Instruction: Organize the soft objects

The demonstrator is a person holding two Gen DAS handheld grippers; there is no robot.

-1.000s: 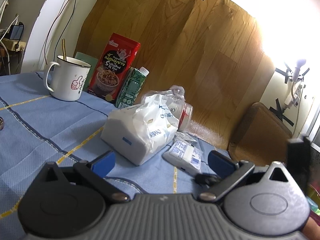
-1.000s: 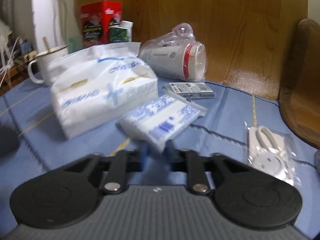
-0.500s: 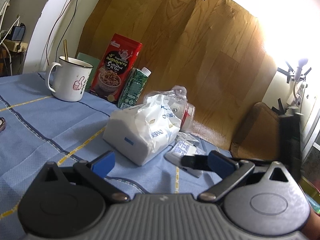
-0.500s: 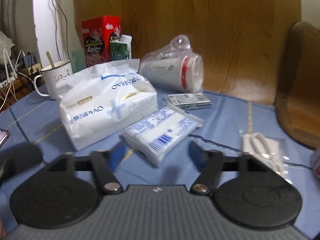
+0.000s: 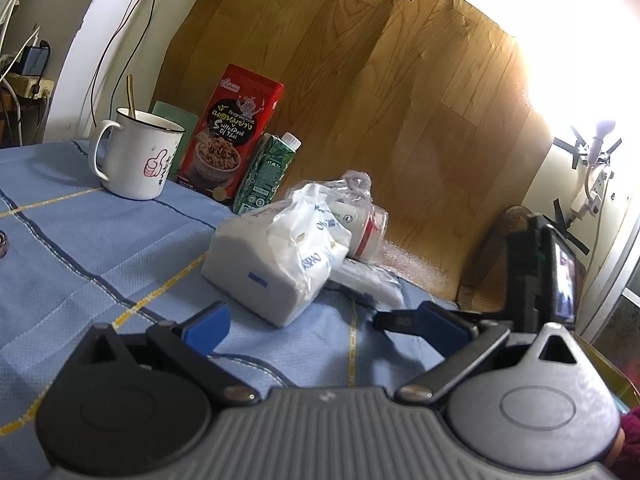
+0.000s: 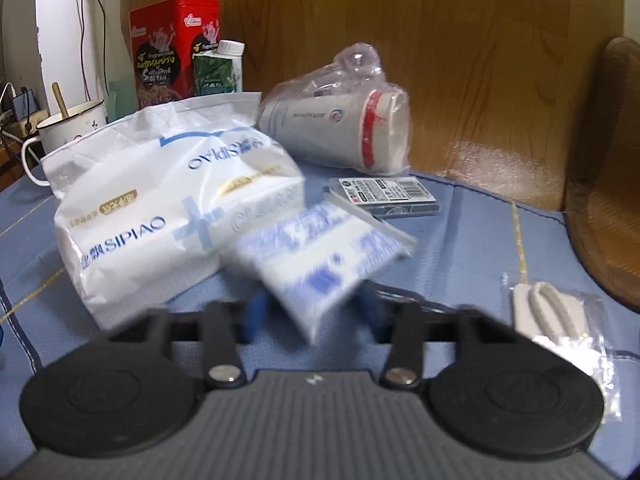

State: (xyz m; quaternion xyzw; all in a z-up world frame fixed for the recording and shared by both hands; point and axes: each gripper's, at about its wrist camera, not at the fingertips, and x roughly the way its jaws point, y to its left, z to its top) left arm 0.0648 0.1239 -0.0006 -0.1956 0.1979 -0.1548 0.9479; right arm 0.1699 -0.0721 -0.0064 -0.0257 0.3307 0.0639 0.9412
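Note:
A large white SIPIAO tissue pack (image 6: 172,216) lies on the blue tablecloth; it also shows in the left wrist view (image 5: 276,264). A small blue-printed tissue packet (image 6: 320,264) lies against its right side, blurred, with its near end between the fingers of my right gripper (image 6: 312,312), which are open around it. My left gripper (image 5: 320,320) is open and empty, a short way in front of the large pack. The right gripper's finger (image 5: 396,320) reaches in beside the small packet (image 5: 368,280).
A bagged stack of paper cups (image 6: 340,128) lies behind the packs. A red tin (image 5: 236,136), a green carton (image 5: 268,172) and a white mug (image 5: 136,156) stand at the back. A flat labelled box (image 6: 384,196) and a bagged white item (image 6: 552,312) lie right. A wooden chair (image 6: 600,168) stands at the table's right edge.
My right gripper opened from shut, then moved forward so its fingers sit around the small packet's near end. My left gripper stayed open and shifted slightly.

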